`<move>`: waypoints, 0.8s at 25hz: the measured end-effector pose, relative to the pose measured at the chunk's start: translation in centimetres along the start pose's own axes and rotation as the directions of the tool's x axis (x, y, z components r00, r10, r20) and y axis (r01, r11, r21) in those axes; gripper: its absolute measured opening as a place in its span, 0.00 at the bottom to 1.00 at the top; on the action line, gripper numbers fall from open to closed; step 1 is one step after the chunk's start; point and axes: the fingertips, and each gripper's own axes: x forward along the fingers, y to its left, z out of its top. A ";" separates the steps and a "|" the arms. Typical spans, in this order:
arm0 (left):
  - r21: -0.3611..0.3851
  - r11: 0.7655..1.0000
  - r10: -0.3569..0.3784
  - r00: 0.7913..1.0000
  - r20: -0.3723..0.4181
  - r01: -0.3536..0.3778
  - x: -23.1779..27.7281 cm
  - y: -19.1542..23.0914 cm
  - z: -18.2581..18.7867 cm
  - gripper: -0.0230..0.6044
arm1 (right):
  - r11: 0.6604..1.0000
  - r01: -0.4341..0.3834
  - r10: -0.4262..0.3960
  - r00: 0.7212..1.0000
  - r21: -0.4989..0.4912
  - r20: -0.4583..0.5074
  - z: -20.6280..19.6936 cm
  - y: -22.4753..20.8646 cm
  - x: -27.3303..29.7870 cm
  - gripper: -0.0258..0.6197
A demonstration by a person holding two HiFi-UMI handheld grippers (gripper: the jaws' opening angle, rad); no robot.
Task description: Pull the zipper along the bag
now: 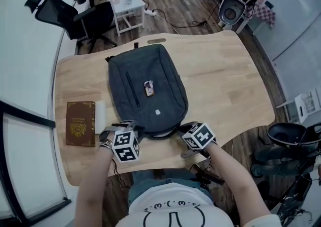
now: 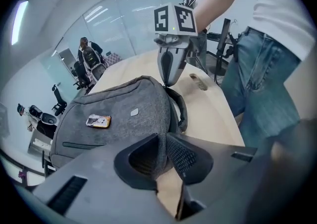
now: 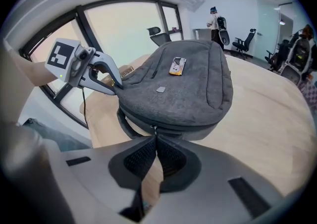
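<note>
While the bag (image 1: 145, 88) lies flat on the table (image 1: 225, 85), both claws sit at its near edge — the left gripper (image 2: 162, 151) pinches a fold of its fabric between narrowly parted jaws, the right gripper (image 3: 154, 144) is closed tight on the zip pull (image 3: 154, 130).

Hand-held grippers, left (image 2: 163, 139) and right (image 3: 155, 136), clamped

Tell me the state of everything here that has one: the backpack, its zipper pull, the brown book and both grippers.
backpack: lying flat on the table, front up, looks zipped shut.
zipper pull: at the bag's near end, pinched between the right jaws.
brown book: closed, flat, beside the backpack.
left gripper: shut on the backpack's edge fabric.
right gripper: shut on the zipper pull.
</note>
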 end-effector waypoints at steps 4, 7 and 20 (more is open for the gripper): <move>0.009 1.000 -0.014 1.000 0.024 0.014 -1.2 -0.3 -1.7 0.13 | 1.000 0.014 -0.014 1.000 -0.011 -0.014 -0.3 -0.6 -0.2 0.14; 0.058 0.998 -0.015 1.000 0.027 0.013 -1.8 -0.5 -2.7 0.13 | 0.999 0.047 -0.047 0.998 -0.007 -0.030 -0.6 -2.0 0.0 0.14; 0.021 0.998 -0.059 0.998 0.022 0.058 -2.0 -0.4 -4.2 0.13 | 0.983 0.184 -0.184 0.981 0.003 -0.058 0.9 -9.3 0.3 0.13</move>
